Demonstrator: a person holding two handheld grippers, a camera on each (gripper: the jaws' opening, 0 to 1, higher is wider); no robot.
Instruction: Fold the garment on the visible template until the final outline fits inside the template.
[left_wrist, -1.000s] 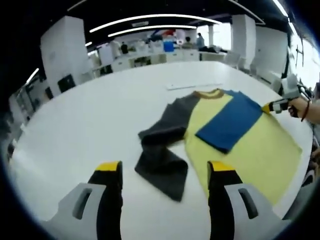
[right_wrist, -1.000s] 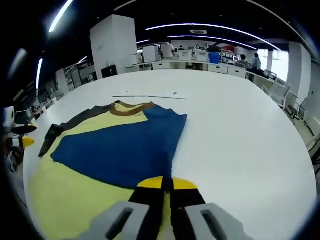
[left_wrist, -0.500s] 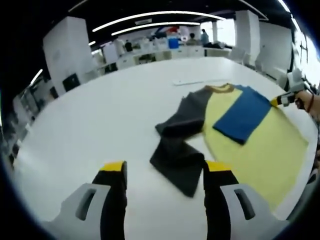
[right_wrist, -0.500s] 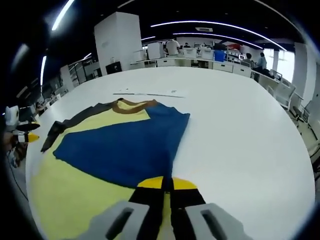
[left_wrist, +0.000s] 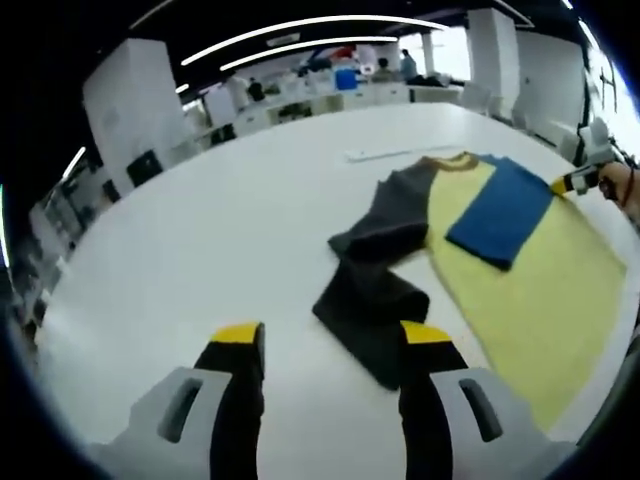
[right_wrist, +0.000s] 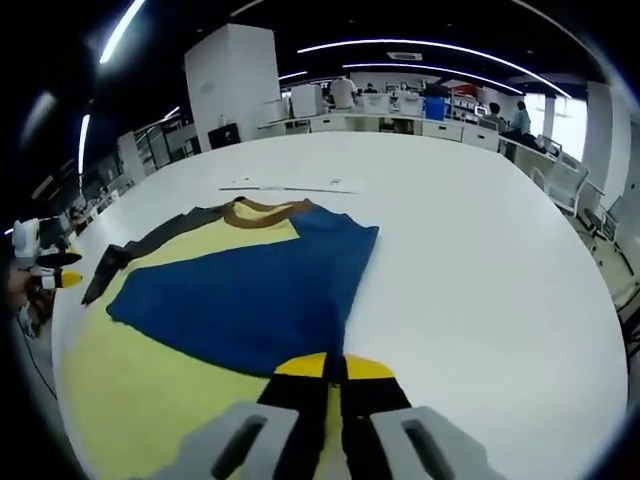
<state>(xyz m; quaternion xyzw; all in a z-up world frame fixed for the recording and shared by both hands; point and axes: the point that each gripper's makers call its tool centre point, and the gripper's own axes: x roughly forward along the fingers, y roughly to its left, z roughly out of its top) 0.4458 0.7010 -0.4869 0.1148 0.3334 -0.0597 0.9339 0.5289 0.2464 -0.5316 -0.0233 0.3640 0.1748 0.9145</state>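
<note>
Now the right gripper (right_wrist: 335, 368) pinches the blue sleeve (right_wrist: 250, 290), folded over the yellow garment (right_wrist: 130, 400). At nine o'clock, the left gripper (left_wrist: 322, 345) hovers with jaws spread above the white table (left_wrist: 200, 250), just short of the crumpled grey sleeve (left_wrist: 375, 290).

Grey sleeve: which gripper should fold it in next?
Probably left. The left gripper is open, facing the crumpled grey sleeve; the right gripper is shut at the yellow body's far side.

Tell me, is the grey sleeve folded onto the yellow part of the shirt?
No, the grey sleeve lies crumpled on the white table, beside the yellow body.
</note>
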